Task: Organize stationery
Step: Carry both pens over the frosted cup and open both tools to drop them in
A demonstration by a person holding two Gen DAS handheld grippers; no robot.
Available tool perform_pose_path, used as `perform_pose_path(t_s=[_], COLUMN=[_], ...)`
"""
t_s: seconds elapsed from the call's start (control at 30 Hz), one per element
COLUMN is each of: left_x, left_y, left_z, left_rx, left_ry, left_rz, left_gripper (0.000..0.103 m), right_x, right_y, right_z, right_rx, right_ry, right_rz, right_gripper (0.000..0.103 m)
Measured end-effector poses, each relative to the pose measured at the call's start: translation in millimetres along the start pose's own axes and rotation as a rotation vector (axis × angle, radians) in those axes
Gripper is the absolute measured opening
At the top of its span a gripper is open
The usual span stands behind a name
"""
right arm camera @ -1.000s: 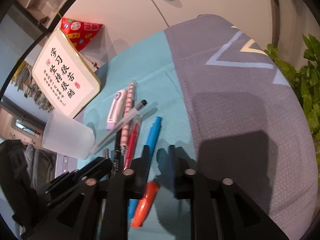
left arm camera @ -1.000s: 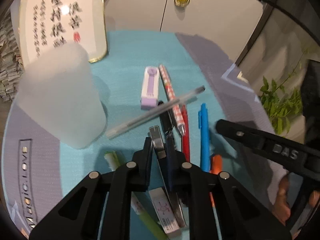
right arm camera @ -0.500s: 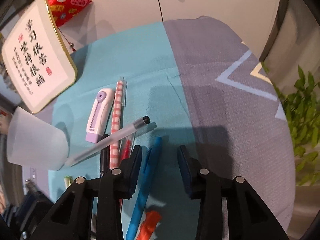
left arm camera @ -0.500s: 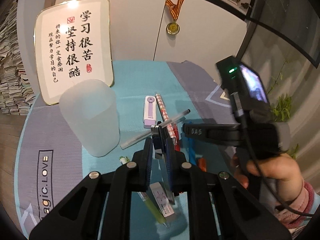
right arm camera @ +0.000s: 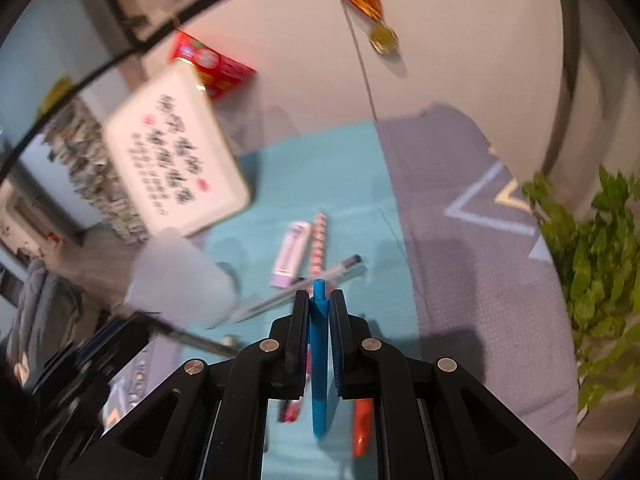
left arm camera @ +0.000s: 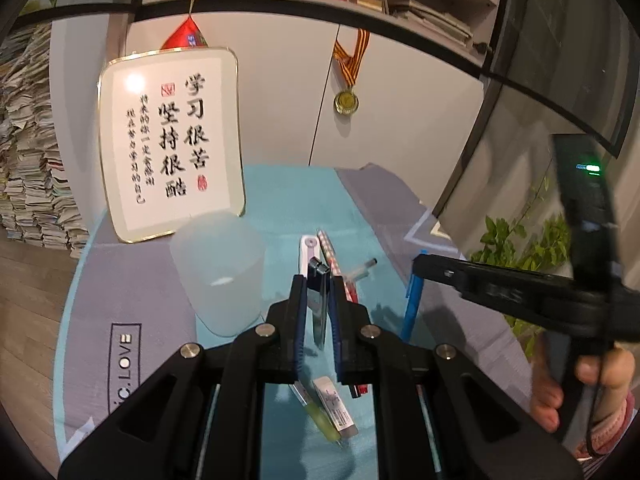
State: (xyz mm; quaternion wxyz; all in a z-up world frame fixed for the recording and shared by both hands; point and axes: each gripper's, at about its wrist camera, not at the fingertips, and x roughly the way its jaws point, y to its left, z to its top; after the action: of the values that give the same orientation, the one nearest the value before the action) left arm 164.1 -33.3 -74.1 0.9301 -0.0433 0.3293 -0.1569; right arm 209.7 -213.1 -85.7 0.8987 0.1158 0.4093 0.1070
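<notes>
Above the teal counter [left arm camera: 280, 200], both tongs are now lifting clear: left tongs [left arm camera: 318, 300] clenching a dark pen [left arm camera: 320, 304], right tongs [right arm camera: 319, 316] newly clamping the blue pen [right arm camera: 319, 360], readying both for the frosted cup [left arm camera: 218, 276].

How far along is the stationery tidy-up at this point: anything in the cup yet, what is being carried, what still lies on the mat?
Done: nothing clearly; the frosted cup looks empty. In hand: the left gripper is shut on a dark pen, and the right gripper is shut on the blue pen, both lifted off the mat. Left: the purple correction tape, pink patterned pen, clear pen, orange marker and green pen.
</notes>
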Motion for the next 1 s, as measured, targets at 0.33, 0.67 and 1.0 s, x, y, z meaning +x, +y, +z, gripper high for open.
perform_pose_path(t_s=[0.33, 0.67, 1.0], left_x=[-43, -55, -42], left_y=[17, 45, 63], left_z=[33, 52, 53], left_rx=[-0.019, -0.057, -0.067], left_ry=[-0.165, -0.247, -0.217], left_rz=[0.057, 0.129, 0.129], left_gripper=[0.009, 0.009, 0.009], right_x=[-40, -60, -56], right_y=[40, 92, 131], right_z=[2, 22, 50], right_rx=[-0.101, -0.192, -0.231], right_ry=[-0.166, -0.251, -0.298], right_rz=[0.021, 0.073, 0.118], right_gripper=[0.011, 0.011, 0.011])
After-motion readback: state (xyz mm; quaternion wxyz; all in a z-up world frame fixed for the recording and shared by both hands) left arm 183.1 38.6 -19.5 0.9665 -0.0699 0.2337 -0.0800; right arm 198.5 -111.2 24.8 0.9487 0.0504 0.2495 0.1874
